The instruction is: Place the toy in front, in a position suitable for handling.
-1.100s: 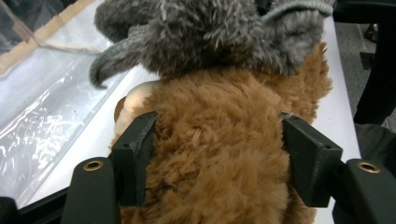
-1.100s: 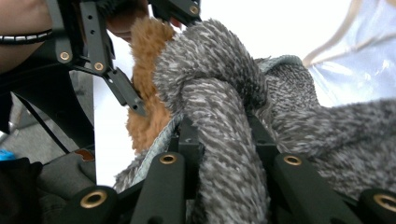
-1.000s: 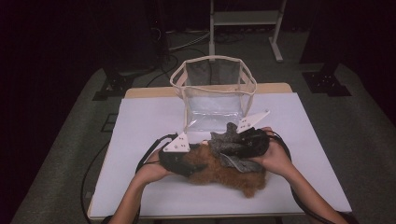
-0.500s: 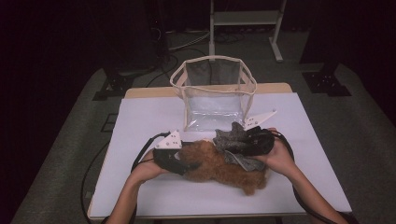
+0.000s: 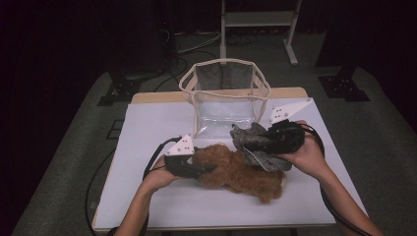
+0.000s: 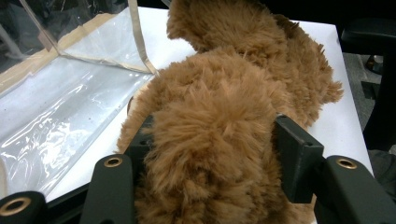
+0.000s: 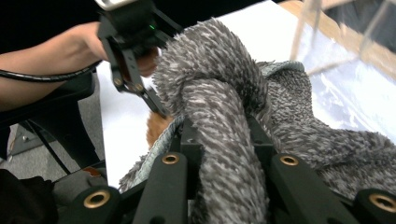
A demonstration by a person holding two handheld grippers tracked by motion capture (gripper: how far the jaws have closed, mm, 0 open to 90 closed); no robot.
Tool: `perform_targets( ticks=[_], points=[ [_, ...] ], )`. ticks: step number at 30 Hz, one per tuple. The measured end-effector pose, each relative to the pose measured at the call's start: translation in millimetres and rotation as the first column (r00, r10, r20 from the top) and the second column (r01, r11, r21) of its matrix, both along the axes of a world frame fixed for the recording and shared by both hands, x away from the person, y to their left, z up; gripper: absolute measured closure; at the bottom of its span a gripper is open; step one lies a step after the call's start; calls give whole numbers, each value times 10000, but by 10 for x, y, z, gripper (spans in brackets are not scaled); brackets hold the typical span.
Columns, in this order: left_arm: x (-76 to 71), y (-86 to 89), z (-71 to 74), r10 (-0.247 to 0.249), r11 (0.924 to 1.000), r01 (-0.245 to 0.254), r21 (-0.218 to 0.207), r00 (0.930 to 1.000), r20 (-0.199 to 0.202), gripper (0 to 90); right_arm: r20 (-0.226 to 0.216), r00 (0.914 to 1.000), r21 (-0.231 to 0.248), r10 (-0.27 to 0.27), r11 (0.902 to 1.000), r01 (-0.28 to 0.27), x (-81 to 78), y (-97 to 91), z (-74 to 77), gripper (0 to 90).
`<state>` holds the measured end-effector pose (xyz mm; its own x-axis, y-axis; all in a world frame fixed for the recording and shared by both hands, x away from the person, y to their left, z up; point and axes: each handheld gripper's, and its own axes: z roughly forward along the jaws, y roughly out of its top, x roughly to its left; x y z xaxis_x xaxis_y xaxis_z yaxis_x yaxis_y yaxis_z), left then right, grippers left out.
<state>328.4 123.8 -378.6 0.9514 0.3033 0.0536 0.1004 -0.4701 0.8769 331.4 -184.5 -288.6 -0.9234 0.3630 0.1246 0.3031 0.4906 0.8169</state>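
The left gripper [image 5: 194, 167] has its fingers [image 6: 299, 158] clamped on one end of a brown plush toy [image 5: 241, 172], which lies on the white bench [image 5: 147, 128] with its long axis running from the left hand toward the right. The right gripper [image 5: 260, 145] grips a fold of grey fuzzy cloth [image 7: 224, 102], held just above the toy's far end and touching it. A clear bag [image 5: 223, 96] with a beige rim stands open directly behind both, nearer the right gripper (its mouth faces up). Whichever item goes in next, I judge, must be lifted up and forward over that rim.
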Motion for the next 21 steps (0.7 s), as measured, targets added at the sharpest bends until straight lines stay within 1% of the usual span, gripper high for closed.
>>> perform_targets(
  ticks=[2,4,7,10,11,13,14,16,18,19,21],
  points=[
    [-13,-18,10,-61,10000,61,5,10000,46,435,-26,9998,-78,194,9998,-194,8,107,6,740],
    [-28,-39,20,-128,9999,127,15,9999,92,437,-113,9993,-145,366,9992,-368,45,228,-31,740],
    [-53,-68,34,-284,9996,284,3,9995,171,438,-367,9976,-216,586,9980,-594,138,406,-135,739],
    [-67,-92,47,-411,9991,412,-46,9989,242,440,-711,9946,-237,760,9967,-779,222,555,-258,739],
    [-73,-102,48,-449,9990,450,-31,9987,241,439,-807,9935,-302,807,9961,-834,238,601,-304,739],
    [-76,-115,34,-501,9987,497,134,9984,264,444,-999,9903,-446,970,9938,-1018,257,669,-394,739],
    [-75,-118,13,-464,9987,459,216,9986,242,444,-1045,9897,-499,977,9934,-1033,261,681,-418,739],
    [-58,-105,-14,-411,9990,408,198,9991,128,444,-1049,9903,-655,915,9930,-987,270,661,-454,739],
    [-38,-84,-37,-307,9992,305,246,9995,50,444,-949,9933,-901,663,9931,-749,279,591,-470,739],
    [-29,-74,-48,-313,9992,313,250,9995,0,444,-843,9955,-1194,432,9914,-532,277,520,-485,738],
    [-21,-64,-58,-322,9992,323,249,9995,-45,443,-921,9956,-1312,156,9910,-277,273,408,-512,739]
  ],
)
